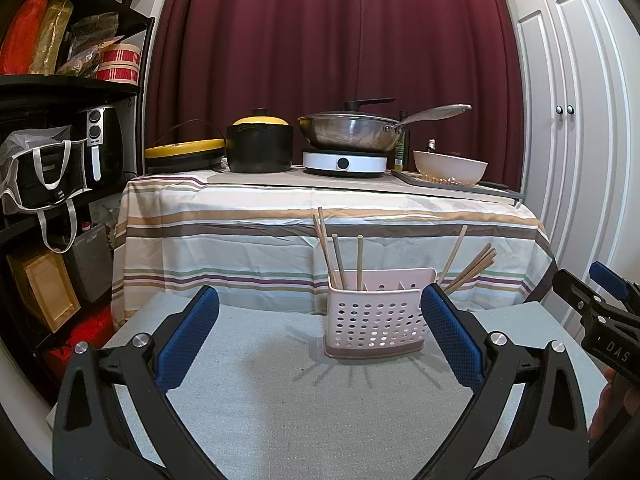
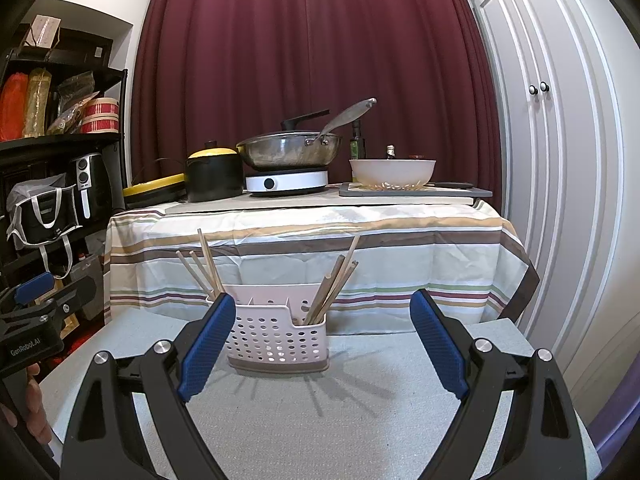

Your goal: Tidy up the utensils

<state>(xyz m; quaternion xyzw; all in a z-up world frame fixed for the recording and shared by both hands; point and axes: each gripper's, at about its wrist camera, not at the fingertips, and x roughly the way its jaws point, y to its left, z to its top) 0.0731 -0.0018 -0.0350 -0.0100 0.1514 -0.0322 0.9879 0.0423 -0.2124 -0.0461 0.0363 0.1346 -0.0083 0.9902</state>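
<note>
A dark red curtain (image 1: pixel 332 40) hangs behind a striped-cloth desk (image 1: pixel 280 216) carrying a frying pan (image 1: pixel 352 132) on a white hotplate (image 1: pixel 344 163), a black pot (image 1: pixel 259 148) and a white bowl (image 1: pixel 450 166), kept out of the work area. In front, a low grey desk (image 1: pixel 280 400) is left bare for sorting. On it stands a pale pink perforated holder (image 1: pixel 374 320), upright, with wooden chopsticks (image 1: pixel 338 256) leaning in two bunches, one at each end compartment, probably sorted that way. The left claw (image 1: pixel 316 336) is released and empty, short of the holder. The right claw (image 2: pixel 322 344) is likewise spread wide, holding nothing, the holder just ahead.
</note>
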